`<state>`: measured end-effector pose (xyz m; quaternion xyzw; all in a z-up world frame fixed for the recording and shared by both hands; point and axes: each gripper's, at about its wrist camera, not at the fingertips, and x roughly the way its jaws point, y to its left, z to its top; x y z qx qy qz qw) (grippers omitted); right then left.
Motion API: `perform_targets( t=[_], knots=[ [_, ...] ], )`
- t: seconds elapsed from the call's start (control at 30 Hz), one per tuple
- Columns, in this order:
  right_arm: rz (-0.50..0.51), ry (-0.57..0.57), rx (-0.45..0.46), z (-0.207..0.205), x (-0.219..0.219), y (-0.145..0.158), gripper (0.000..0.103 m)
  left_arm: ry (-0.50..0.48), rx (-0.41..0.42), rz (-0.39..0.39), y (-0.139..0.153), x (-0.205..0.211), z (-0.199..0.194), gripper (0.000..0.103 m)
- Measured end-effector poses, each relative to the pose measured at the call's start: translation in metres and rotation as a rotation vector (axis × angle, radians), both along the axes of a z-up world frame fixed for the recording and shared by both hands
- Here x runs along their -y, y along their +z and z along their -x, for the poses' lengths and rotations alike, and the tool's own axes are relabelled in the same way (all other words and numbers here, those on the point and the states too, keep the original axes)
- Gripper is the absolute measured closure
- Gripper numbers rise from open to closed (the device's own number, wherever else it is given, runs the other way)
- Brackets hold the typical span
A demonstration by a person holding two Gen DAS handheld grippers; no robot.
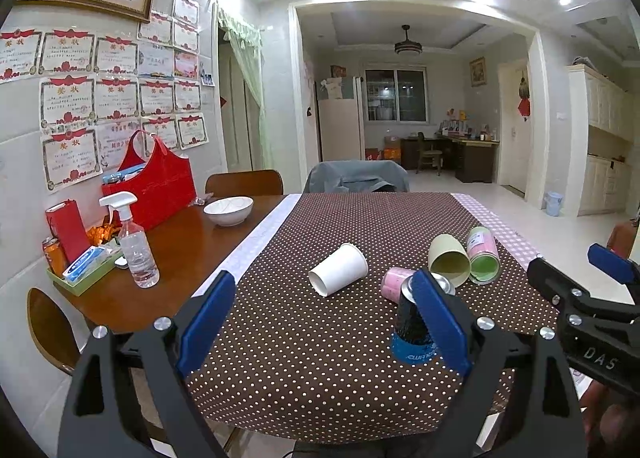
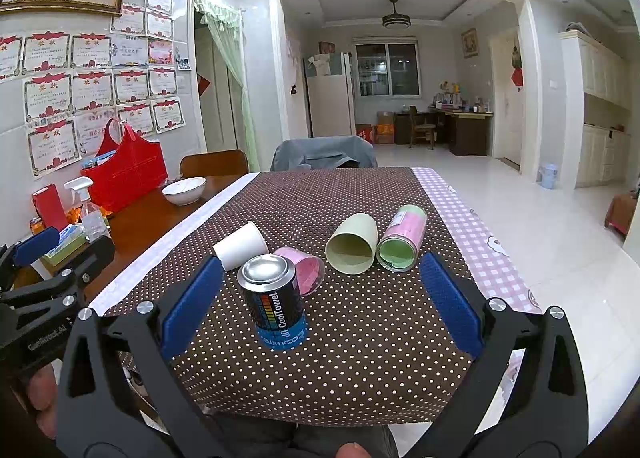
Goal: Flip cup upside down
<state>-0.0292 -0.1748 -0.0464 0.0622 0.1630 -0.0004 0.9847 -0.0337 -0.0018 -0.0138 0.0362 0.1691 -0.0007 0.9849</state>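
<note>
My right claw (image 2: 316, 298) and my left claw (image 1: 324, 318) both stand wide and hold nothing above the near edge of the dotted brown bench (image 2: 360, 378). The black-and-blue cylindrical cup with a metal end (image 2: 276, 300) stands inverted just ahead of the right claw, in front of four cups lying on their sides. It looks light, rigid and rather slick, so I judge a grip across its mid-wall safest.

the black-and-blue "CoolTowel" cup (image 2: 275, 304) stands upside down on the dotted cloth, metal base up, seemingly sitting free.
</note>
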Motion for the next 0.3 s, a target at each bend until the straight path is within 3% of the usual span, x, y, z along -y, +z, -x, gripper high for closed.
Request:
perform_targets(
  t=[0.3],
  knots=[
    [-0.002, 0.004, 0.0, 0.0007, -0.0017, -0.0003, 0.006, 0.019, -0.021, -0.001, -0.0005, 0.0, -0.0035, 0.014]
  ],
)
